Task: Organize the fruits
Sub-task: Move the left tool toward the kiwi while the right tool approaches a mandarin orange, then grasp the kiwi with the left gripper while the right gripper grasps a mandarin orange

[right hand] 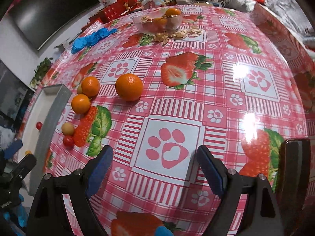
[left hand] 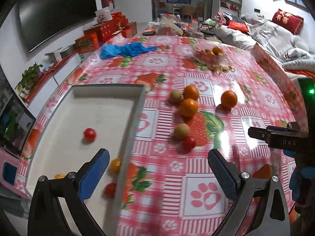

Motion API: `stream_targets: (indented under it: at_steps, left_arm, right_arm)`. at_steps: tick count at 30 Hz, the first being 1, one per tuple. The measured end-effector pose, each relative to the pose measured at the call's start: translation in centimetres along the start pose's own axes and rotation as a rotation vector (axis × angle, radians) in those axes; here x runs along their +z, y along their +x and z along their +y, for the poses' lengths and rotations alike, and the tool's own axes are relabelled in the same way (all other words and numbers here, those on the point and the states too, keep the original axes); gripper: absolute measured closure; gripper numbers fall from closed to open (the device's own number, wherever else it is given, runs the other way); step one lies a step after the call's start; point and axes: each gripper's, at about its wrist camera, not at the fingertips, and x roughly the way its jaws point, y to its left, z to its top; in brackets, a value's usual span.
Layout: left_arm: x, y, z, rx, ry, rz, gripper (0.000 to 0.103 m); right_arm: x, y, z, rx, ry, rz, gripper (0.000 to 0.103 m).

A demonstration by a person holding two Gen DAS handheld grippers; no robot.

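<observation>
Three oranges (left hand: pixel 188 107) (left hand: pixel 191 92) (left hand: pixel 229 99) lie loose on the strawberry-print tablecloth. By them are two small pale green fruits (left hand: pixel 181 131) (left hand: pixel 175 96) and a red cherry tomato (left hand: pixel 189 143). At the left, a white tray (left hand: pixel 102 106) holds a red tomato (left hand: pixel 90 133), a yellow one (left hand: pixel 115 164) and two more near its front. My left gripper (left hand: pixel 159 169) is open and empty, straddling the tray's right rim. My right gripper (right hand: pixel 155 163) is open over bare cloth. The nearest orange (right hand: pixel 129 86) is well ahead of it, and the tray (right hand: pixel 55 106) is far left.
A glass bowl (right hand: pixel 157 20) with fruit stands at the far side of the table, with dry husks scattered in front. Blue gloves (right hand: pixel 90 38) lie at the back left. A dark glossy object (right hand: pixel 295 167) stands close on my right. Beyond the table are red boxes, a TV and a sofa.
</observation>
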Motion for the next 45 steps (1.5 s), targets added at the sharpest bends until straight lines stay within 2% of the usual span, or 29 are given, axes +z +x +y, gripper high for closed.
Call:
stream_targets:
  at_steps: [3, 5, 10, 11, 12, 13, 15, 22, 23, 24, 25, 27, 29, 33, 40, 45]
  left_arm:
    - [0.2, 0.8, -0.9, -0.02, -0.002, 0.014, 0.003]
    - [0.5, 1.2, -1.4, -0.018, 0.003, 0.014, 0.003]
    - [1.4, 2.5, -2.3, -0.023, 0.001, 0.025, 0.004]
    - [1.5, 2.8, -2.5, -0.021, 0.003, 0.029, 0.006]
    - [1.7, 3.3, -2.6, -0.019, 0.006, 0.04, 0.017]
    - [1.7, 3.8, -2.8, -0.019, 0.009, 0.058, 0.021]
    - [1.8, 4.9, -2.8, -0.018, -0.002, 0.085, 0.021]
    - [2.2, 7.4, -2.5, -0.008, -0.036, 0.128, 0.022]
    - [2.2, 7.7, -2.4, -0.014, -0.039, 0.137, 0.027]
    - [2.2, 8.1, -2.4, -0.023, -0.041, 0.158, 0.038]
    - [2.2, 8.5, -2.6, -0.031, -0.04, 0.175, 0.044]
    - [2.2, 8.6, -2.8, -0.028, -0.023, 0.167, 0.046]
    - [2.2, 8.5, -3.0, -0.04, -0.008, 0.167, 0.053]
    - [2.4, 8.4, -3.2, -0.056, 0.001, 0.162, 0.073]
    - [2.3, 7.8, -2.1, -0.074, -0.054, 0.132, 0.074]
    - [2.1, 6.7, -1.5, -0.076, -0.057, 0.099, 0.074]
  right_arm:
    - [-0.3, 0.1, 0.5, -0.027, -0.044, -0.011, 0.013]
    - [-0.6, 0.4, 1.0, -0.036, -0.078, -0.014, 0.004]
    - [-1.5, 0.8, 2.1, -0.11, -0.183, -0.036, 0.004]
    - [-1.7, 0.9, 2.2, -0.124, -0.201, -0.039, 0.004]
    - [-1.9, 0.9, 2.3, -0.135, -0.217, -0.041, 0.004]
    - [-2.1, 0.9, 2.3, -0.142, -0.229, -0.045, 0.004]
    - [-2.2, 0.8, 2.0, -0.136, -0.228, -0.044, 0.0]
    - [-2.5, 0.6, 1.9, -0.127, -0.237, -0.059, 0.0]
    - [-2.5, 0.6, 1.8, -0.127, -0.238, -0.059, 0.0]
    - [-2.5, 0.6, 1.8, -0.128, -0.238, -0.06, 0.0]
    - [-2.5, 0.7, 1.8, -0.127, -0.238, -0.059, 0.0]
    - [-2.5, 0.7, 1.9, -0.128, -0.238, -0.058, 0.0]
    - [-2.5, 0.7, 1.8, -0.129, -0.236, -0.056, 0.0]
    - [-2.2, 0.9, 1.8, -0.133, -0.231, -0.039, 0.0]
    - [-2.1, 0.9, 1.9, -0.135, -0.231, -0.034, 0.0]
    - [-1.3, 1.4, 2.1, -0.147, -0.212, -0.023, 0.0]
